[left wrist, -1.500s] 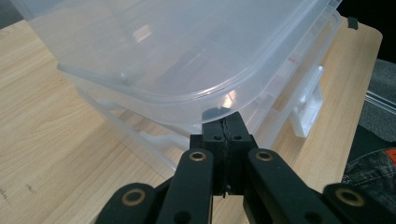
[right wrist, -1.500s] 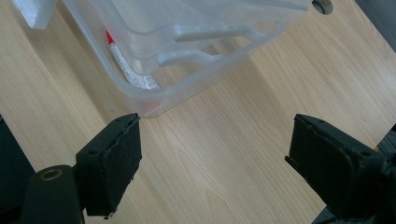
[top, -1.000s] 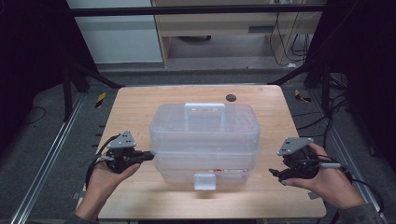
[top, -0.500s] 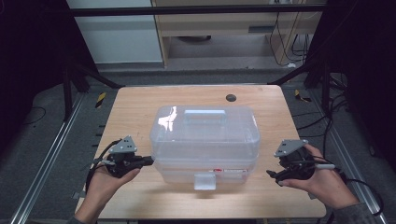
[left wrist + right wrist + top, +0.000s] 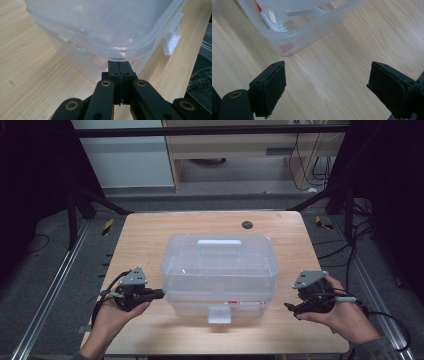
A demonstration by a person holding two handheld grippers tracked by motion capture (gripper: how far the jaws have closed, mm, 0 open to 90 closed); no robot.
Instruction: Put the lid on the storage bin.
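Observation:
A clear plastic storage box [image 5: 220, 270] with a lid, a top handle [image 5: 218, 242] and a white front latch [image 5: 219, 314] stands mid-table. My left gripper [image 5: 159, 293] is shut, its tips against the box's left side. In the left gripper view the joined tips [image 5: 119, 65] sit just under the lid's overhanging rim [image 5: 117, 53], with nothing between them. My right gripper [image 5: 292, 309] stands open to the right of the box, apart from it. The right gripper view has bare wood between the spread jaws [image 5: 327, 77] and the box corner [image 5: 299, 37], with its red label, beyond them.
The wooden table [image 5: 150, 235] has a dark round hole [image 5: 247, 224] at the back. Metal rails run along both sides, with dark floor and cables beyond. Bare wood lies in front of the box and on both sides.
The box's lid, raised a second ago, has come down onto the base. Both hands have shifted slightly; the right gripper stays open.

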